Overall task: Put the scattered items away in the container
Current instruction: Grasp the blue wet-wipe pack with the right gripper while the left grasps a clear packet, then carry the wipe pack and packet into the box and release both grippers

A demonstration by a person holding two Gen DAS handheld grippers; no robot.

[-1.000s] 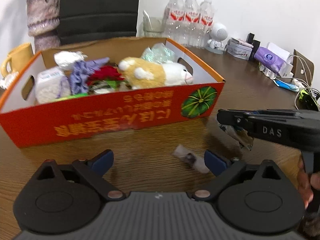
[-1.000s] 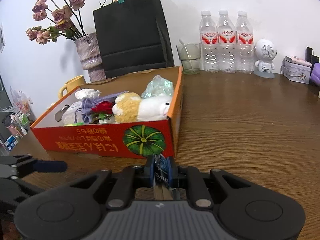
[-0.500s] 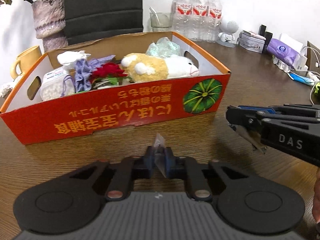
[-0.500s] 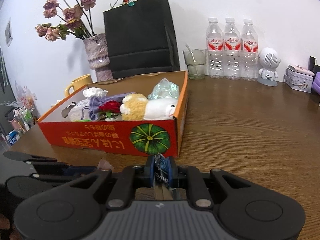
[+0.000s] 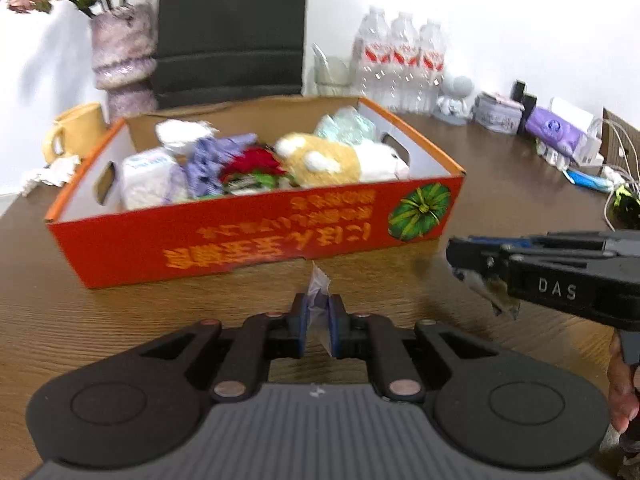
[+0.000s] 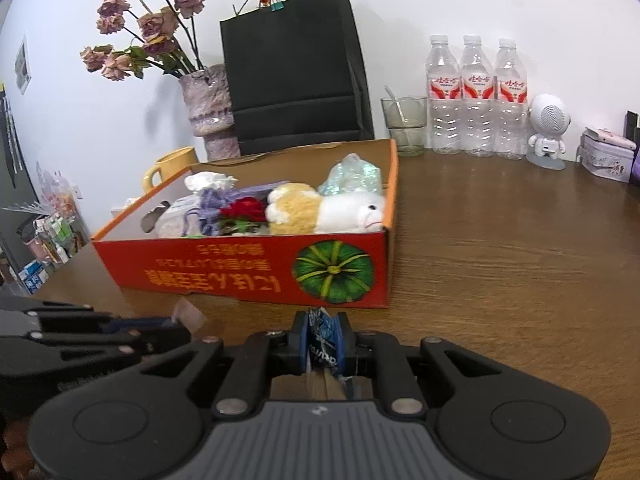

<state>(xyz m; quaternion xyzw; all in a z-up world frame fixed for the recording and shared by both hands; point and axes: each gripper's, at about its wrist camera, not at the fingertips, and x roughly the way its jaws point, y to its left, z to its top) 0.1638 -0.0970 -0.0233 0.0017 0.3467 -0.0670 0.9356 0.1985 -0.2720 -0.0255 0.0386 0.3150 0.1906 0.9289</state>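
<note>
Box (image 5: 248,236) is nearly full. My left gripper (image 5: 317,326) pinches a clear wrapper (image 5: 319,286), my right gripper (image 6: 325,342) a blue packet (image 6: 322,346); both go in next.

Your way forward is blocked low by the near wall of the orange box (image 6: 240,268), standing on the desk (image 6: 520,280) just beyond both sets of fingers; its open top is crowded on the left and in the middle, where a plush toy (image 6: 324,210) lies; the desk right of the box is bare up to the bottles (image 6: 476,96); behind it stand a black bag (image 6: 296,76) and vase (image 6: 208,104).
</note>
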